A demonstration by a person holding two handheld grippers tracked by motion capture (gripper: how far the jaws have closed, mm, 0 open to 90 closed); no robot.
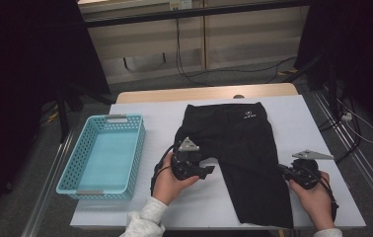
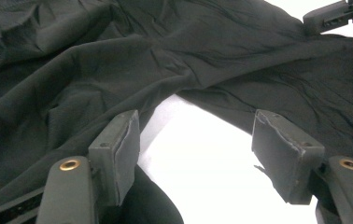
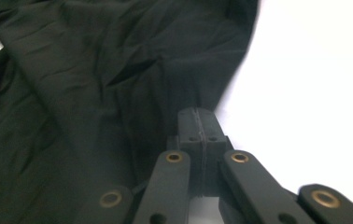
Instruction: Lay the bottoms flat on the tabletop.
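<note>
The right tool (image 3: 198,126) is clenched on the outer edge of the black shorts (image 1: 239,143); the left tool (image 2: 198,154) gapes wide at the crotch. The shorts lie wrinkled, legs toward the person, on the white bench (image 1: 313,128), beside a blue basket (image 1: 83,153).

The black shorts (image 1: 246,158) were soft, matt, wrinkly cloth, the blue basket (image 1: 103,157) at nine o'clock was smooth plastic full of little holes, and the left gripper (image 2: 195,149) had matt grey rubbery pads (image 2: 127,154) with shiny brass rivets.
</note>
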